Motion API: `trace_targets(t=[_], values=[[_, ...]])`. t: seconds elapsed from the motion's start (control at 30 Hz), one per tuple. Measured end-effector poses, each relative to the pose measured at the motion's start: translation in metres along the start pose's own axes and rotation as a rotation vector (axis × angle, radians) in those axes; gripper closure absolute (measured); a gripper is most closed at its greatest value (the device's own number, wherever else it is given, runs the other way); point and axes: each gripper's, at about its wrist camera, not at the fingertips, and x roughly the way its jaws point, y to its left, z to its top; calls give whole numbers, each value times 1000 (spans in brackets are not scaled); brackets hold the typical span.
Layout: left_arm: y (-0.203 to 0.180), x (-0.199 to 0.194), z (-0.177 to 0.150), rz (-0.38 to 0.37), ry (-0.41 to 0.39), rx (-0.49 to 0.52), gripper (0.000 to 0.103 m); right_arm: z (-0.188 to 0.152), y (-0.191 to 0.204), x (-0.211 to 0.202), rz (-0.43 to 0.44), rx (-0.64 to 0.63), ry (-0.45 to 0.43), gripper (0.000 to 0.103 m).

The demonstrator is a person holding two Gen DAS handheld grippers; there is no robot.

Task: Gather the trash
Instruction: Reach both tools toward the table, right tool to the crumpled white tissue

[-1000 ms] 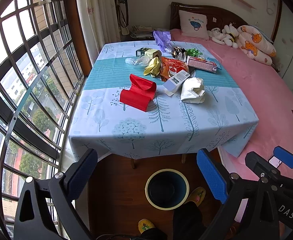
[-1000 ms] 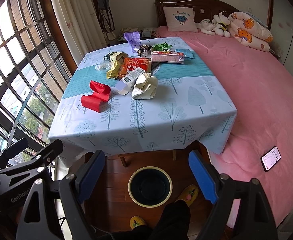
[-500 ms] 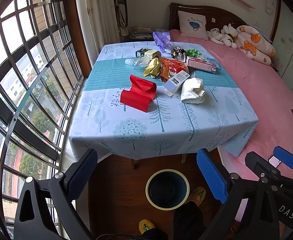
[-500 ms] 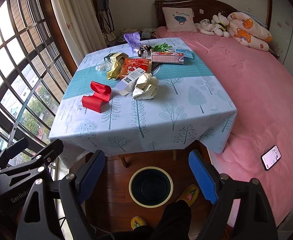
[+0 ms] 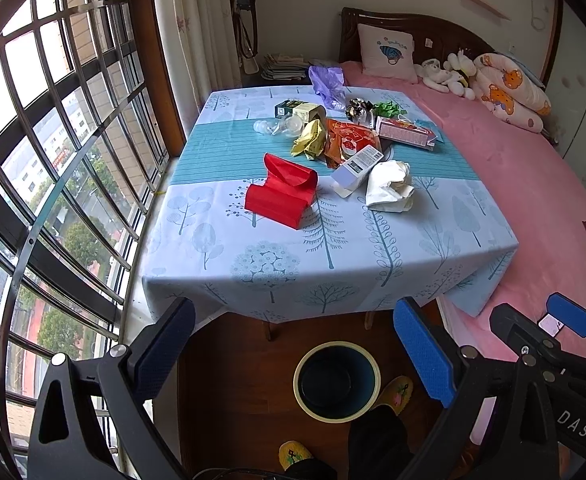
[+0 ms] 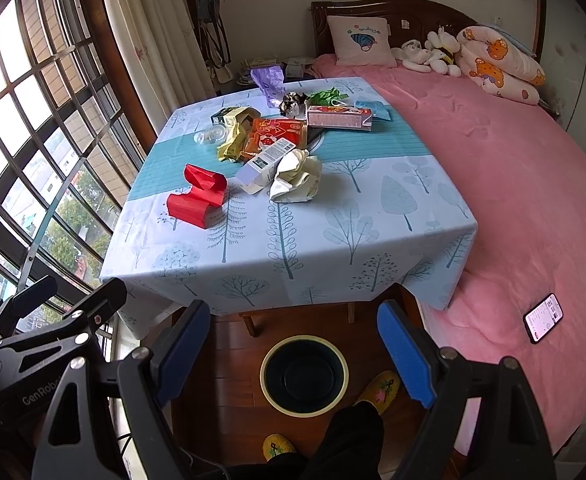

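Observation:
Trash lies on the tree-print tablecloth: a red folded box, crumpled white paper, a white carton, an orange wrapper, a yellow wrapper and several more pieces behind. A dark bin with a pale rim stands on the floor before the table. My left gripper and right gripper both hang open and empty, well short of the table, above the bin.
A pink bed runs along the table's right side, with a phone on it and pillows and soft toys at the head. A barred window curves along the left. A person's yellow slippers and dark trouser leg are beside the bin.

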Motion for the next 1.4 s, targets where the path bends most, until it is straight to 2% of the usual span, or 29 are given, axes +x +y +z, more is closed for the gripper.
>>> trace_targets(t=[0.3,0.43,0.67,0.93,1.17,1.4], values=[[13,3,25,-11,-18,-25,5,31,19,-6,5,-27,1,17],[11,10,41,-3,-28,-43,5,48,8,8,15,-45,1,17],[-8,35,73,48,-43,-65,6,100,-6,48,67,-88,19,17],[-40,85,111,81,10,-66,6,151,-36,122,167,-94,89,17],[-48,139,131,107,101,-140,6,182,-57,204,252,-68,192,17],[-51,174,142,169,136,-181,6,182,-54,269,357,-92,326,30]])
